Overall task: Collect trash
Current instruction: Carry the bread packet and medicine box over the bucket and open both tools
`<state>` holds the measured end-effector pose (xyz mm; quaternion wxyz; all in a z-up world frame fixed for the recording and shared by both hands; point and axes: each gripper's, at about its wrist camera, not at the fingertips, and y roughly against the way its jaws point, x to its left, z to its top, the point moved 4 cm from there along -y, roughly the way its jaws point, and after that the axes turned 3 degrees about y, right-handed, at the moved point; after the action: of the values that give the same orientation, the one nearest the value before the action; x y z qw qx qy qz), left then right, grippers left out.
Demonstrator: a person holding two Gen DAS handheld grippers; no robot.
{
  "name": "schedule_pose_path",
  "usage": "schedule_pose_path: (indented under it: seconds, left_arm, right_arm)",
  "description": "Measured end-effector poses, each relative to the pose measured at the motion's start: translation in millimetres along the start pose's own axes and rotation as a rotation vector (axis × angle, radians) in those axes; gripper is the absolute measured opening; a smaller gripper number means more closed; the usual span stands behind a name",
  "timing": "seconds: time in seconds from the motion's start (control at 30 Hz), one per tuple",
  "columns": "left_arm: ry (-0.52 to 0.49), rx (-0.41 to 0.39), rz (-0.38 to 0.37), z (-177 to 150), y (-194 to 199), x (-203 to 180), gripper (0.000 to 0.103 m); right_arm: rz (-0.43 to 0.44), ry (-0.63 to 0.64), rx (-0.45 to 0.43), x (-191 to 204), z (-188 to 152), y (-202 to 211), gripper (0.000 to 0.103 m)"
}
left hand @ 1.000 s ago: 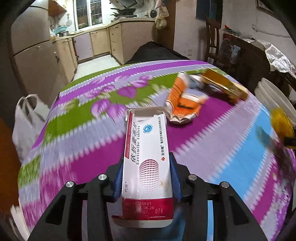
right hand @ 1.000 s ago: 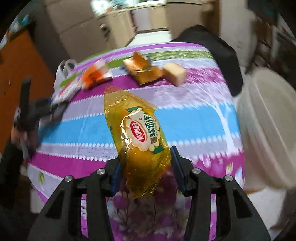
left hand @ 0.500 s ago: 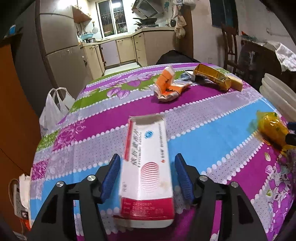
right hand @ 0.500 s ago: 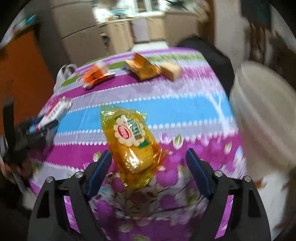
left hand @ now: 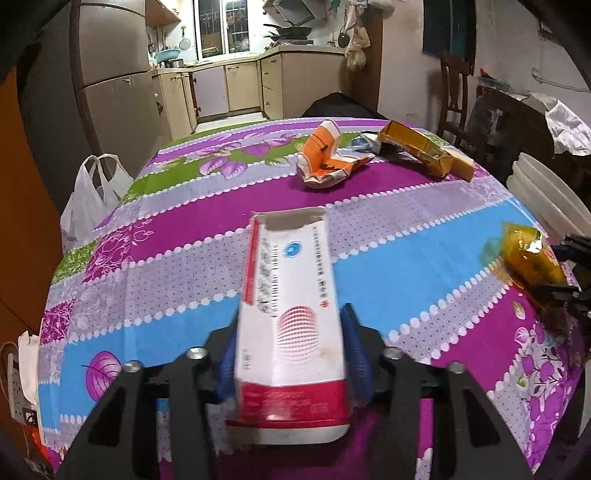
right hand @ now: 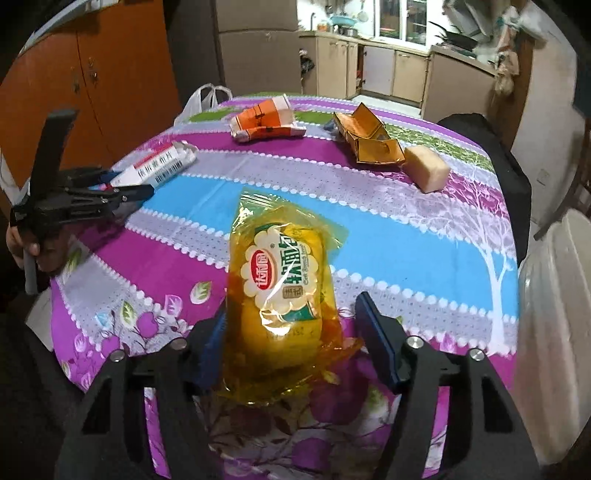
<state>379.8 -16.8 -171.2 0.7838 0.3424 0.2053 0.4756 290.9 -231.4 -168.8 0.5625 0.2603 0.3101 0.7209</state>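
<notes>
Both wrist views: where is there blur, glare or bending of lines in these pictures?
Left wrist view: the medicine box has smeared print; the table edge bows from the fisheye. Right wrist view: the yellow bread wrapper carries white glare streaks; the kitchen window is blown out and soft; corners are dark.

The tablecloth runs in bands of purple, blue, lilac dotted white and green, with purple leaves and a white tree. The box at lower centre is white with red ends and a red dotted globe. The wrapper is clear yellow with a red, white and green label. Upper centre: an orange-and-white carton and a gold one.
</notes>
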Motion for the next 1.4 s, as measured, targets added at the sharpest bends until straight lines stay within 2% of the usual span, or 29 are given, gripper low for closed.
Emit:
schedule_pose_path:
  seconds: [0.17, 0.2, 0.23, 0.3, 0.57, 0.83, 1.23, 1.4]
  left_arm:
    - [-0.007, 0.004, 0.038, 2, 0, -7, 0.044]
    - [0.001, 0.015, 0.045, 3, -1, -7, 0.044]
    - [0.007, 0.024, 0.049, 4, -1, -7, 0.044]
    - [0.023, 0.037, 0.069, 10, 0, -9, 0.043]
    - [-0.05, -0.051, 0.16, 52, 21, -41, 0.043]
    - [-0.147, -0.086, 0.153, 89, 21, -90, 0.043]
    - [-0.279, -0.121, 0.129, 132, 20, -151, 0.043]
    - [-0.331, -0.137, 0.097, 146, 22, -180, 0.043]
  right_arm:
    - [-0.014, -0.098, -0.012, 4, -4, 4, 0.046]
    - [-0.015, -0.123, -0.007, 3, -3, 5, 0.036]
    - [-0.009, -0.149, -0.006, 2, -1, 7, 0.035]
    - [-0.044, -0.181, 0.02, 2, 2, 11, 0.034]
    - [-0.002, -0.326, 0.057, -10, 13, 31, 0.033]
    - [0.039, -0.393, 0.069, -23, 34, 52, 0.034]
    - [0.023, -0.426, 0.07, -56, 52, 96, 0.034]
    - [0.015, -0.434, 0.048, -72, 58, 117, 0.034]
